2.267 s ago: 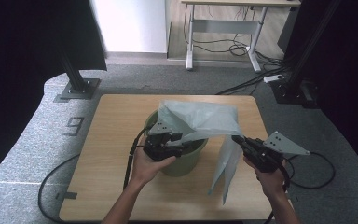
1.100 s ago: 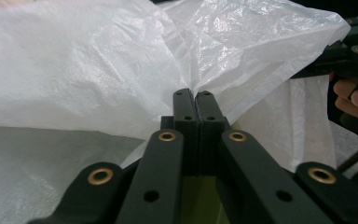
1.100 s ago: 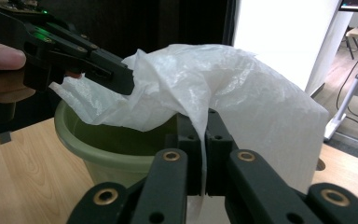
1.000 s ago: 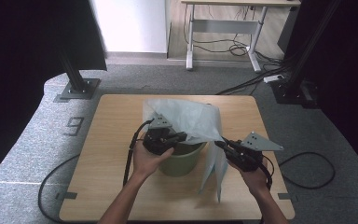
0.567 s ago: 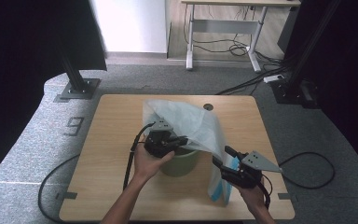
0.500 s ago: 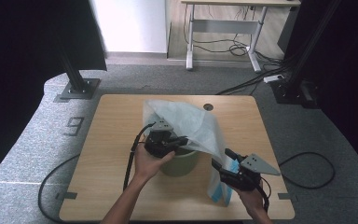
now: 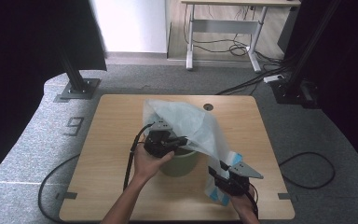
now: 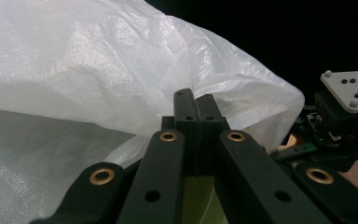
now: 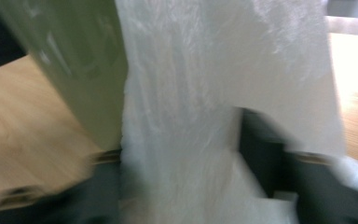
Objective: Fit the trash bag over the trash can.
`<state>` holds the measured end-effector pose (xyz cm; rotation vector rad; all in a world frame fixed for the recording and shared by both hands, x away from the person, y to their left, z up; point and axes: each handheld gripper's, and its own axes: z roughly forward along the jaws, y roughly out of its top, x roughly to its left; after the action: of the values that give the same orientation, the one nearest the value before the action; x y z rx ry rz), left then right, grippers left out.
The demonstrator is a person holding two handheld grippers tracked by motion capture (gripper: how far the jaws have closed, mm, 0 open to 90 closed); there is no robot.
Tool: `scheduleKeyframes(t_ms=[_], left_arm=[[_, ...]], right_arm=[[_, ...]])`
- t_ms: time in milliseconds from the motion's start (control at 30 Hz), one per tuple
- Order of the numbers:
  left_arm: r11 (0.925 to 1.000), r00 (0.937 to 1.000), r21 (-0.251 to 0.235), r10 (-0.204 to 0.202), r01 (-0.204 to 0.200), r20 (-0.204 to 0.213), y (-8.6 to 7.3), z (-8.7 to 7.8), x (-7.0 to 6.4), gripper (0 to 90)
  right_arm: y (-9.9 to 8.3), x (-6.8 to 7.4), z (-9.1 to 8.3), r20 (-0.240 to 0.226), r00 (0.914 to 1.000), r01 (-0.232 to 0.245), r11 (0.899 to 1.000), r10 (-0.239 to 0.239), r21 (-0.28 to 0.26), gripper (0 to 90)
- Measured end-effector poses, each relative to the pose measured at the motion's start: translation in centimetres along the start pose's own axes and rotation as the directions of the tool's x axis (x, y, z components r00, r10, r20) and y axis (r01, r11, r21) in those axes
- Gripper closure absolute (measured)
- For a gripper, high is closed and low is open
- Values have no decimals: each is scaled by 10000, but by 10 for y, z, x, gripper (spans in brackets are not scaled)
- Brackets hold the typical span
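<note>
Your left gripper is clenched on the edge of the white plastic bag right at the near rim of the green bin, jaws pressed flat together on the film. The bag drapes over the bin's top and trails down its right side to your right gripper, low beside the bin. That view is blurred, so you cannot tell whether its jaws grip the film. The bag's long axis runs between your hands.
</note>
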<state>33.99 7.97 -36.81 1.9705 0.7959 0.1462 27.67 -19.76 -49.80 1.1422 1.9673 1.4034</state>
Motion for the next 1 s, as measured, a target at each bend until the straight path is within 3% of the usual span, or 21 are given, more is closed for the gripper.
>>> scheduleKeyframes(t_ms=[67, 133, 367, 567, 733, 833, 1000], left_arm=[[10000, 10000, 15, -5, 5, 43, 0, 0, 0, 895], [10000, 9998, 15, -42, 41, 182, 0, 0, 1, 895], [9998, 9979, 164, -73, 62, 651, 2, 8, -5, 894], [9997, 9933, 186, -189, 169, 1137, 5, 14, -8, 893], [9996, 9900, 183, -219, 196, 1390, 6, 14, -9, 879], [9999, 9888, -79, -131, 144, 1486, 5, 9, -10, 757], [9959, 9959, -789, 497, -437, 758, 5, -6, -18, 503]], right_arm=[[-1, -2, -2, 26, 9997, 252, 9996, -251, -121, 780], [4, -5, -12, 128, 9991, 417, 9974, -410, -590, 877], [35, -18, -50, 847, 9944, 775, 9795, -626, -1858, 885], [74, -23, -76, 1233, 9890, 1141, 9506, -813, -2886, 885], [94, -21, -84, 1245, 9881, 1276, 9320, -900, -3393, 885], [104, -18, -81, 1178, 9877, 1376, 9305, -1030, -3395, 885], [110, -14, -68, 909, 9884, 1433, 9431, -1213, -3001, 885]])
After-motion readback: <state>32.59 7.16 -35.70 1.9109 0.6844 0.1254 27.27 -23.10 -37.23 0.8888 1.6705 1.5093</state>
